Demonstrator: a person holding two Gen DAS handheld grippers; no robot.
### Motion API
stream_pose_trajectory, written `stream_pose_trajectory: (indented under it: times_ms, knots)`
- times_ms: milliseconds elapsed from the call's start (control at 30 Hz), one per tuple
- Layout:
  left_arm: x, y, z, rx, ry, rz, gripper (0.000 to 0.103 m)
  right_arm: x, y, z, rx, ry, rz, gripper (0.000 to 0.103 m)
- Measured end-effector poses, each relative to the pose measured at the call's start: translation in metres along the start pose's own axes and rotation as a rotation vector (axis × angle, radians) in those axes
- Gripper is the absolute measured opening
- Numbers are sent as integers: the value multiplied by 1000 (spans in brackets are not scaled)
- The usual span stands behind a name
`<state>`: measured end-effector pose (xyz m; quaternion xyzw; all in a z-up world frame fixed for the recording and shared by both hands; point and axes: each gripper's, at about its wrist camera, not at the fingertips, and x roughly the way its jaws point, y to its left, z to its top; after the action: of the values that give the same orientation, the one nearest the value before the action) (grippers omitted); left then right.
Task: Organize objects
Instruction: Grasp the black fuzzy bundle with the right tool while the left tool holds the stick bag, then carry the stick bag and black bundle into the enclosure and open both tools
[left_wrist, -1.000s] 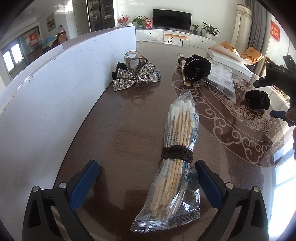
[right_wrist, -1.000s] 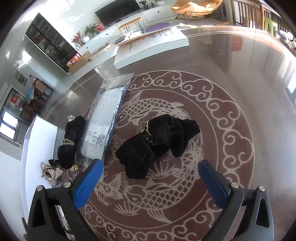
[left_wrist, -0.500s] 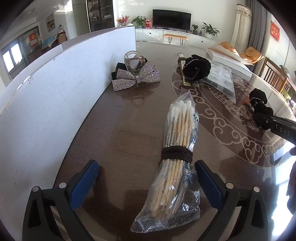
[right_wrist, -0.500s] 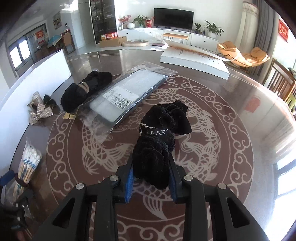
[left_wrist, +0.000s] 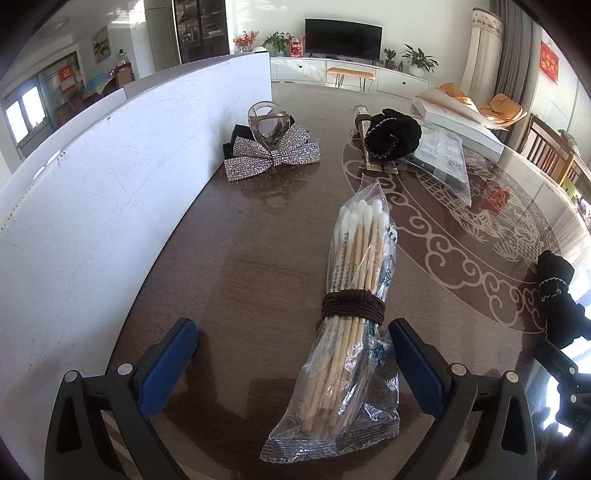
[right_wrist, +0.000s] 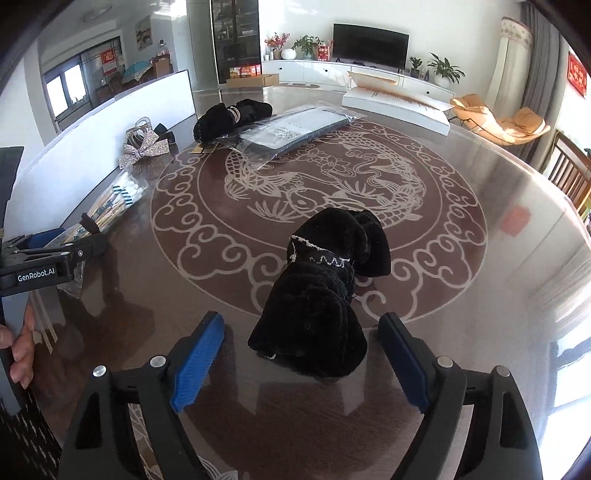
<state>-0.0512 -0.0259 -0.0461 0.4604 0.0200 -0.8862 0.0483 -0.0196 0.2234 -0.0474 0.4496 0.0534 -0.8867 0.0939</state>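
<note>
The right gripper (right_wrist: 301, 360) stands wide open around a black scrunchie (right_wrist: 321, 291) lying inside the table (right_wrist: 498, 295) medallion. The left gripper (left_wrist: 291, 360), jaws wide, straddles a cotton swab pack (left_wrist: 351, 314) near the table's left edge

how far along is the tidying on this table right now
Nothing looks finished. Both grippers are open: the right gripper straddles a black scrunchie, the left gripper the cotton swab pack. The rhinestone bow and second scrunchie lie loose.
</note>
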Motion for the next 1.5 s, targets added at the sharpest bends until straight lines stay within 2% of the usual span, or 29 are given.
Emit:
stream_pose_trajectory:
  times_ms: [67, 133, 167, 1500]
  knots:
    - [0, 0, 0, 0, 0, 0, 103, 0, 0, 0, 2, 5, -6, 94]
    - [0, 0, 0, 0, 0, 0, 103, 2, -3, 0, 11, 21, 3, 103]
    - [0, 0, 0, 0, 0, 0, 103, 4, -3, 0, 9, 27, 2, 103]
    - [0, -2, -1, -5, 3, 0, 103, 4, -2, 1, 8, 26, -2, 103]
